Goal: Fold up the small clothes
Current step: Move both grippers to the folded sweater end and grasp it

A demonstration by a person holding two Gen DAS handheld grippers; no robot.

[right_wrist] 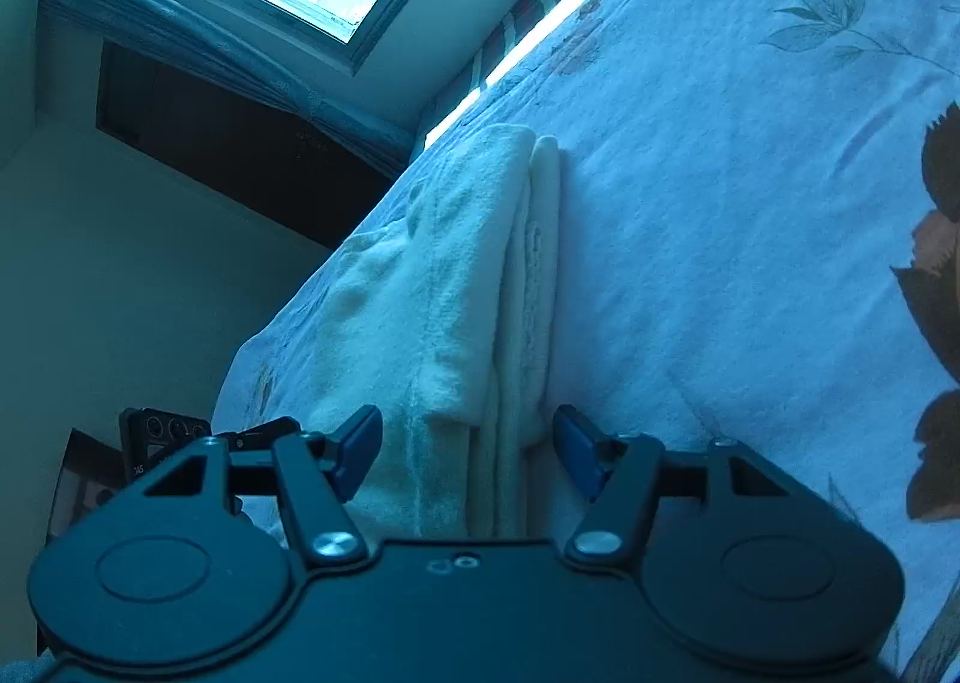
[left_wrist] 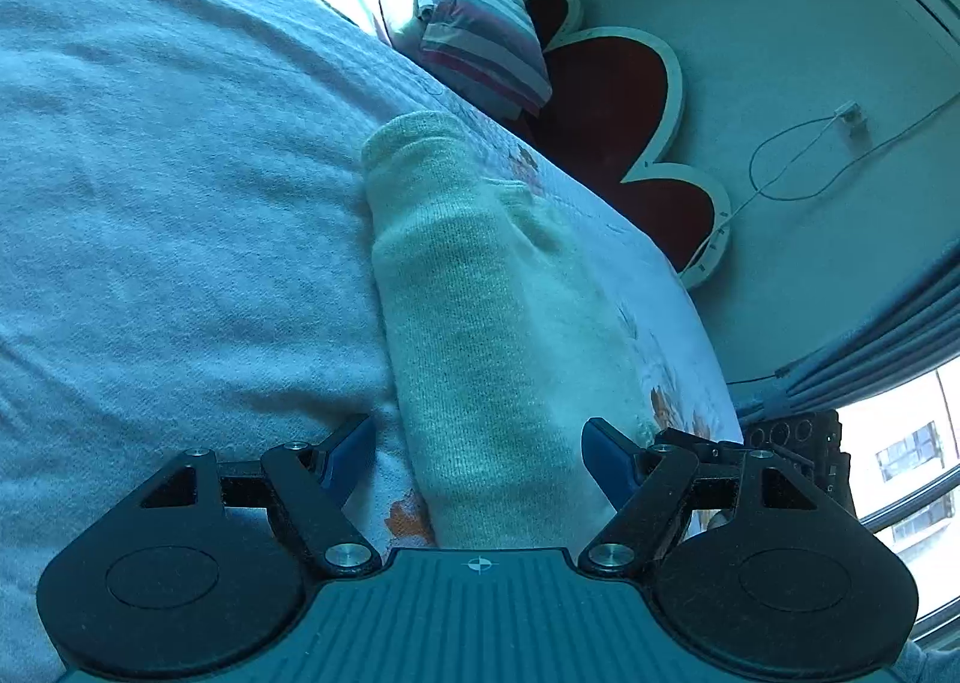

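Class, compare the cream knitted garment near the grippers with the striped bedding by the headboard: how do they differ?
The knitted garment is plain cream; the striped bedding has red, grey and white bands. The garment lies long and low in the middle of the bed; the bedding is a thicker bundle at the headboard. The garment lies between the open left gripper's fingers; the bedding lies far off. Both look folded.

No writing can be read anywhere (the marks on the dark device [right_wrist: 162, 437] are too small).

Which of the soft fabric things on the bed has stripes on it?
The folded bundle up by the red headboard, banded red and white. The knit garment between the left gripper fingers is plain cream.
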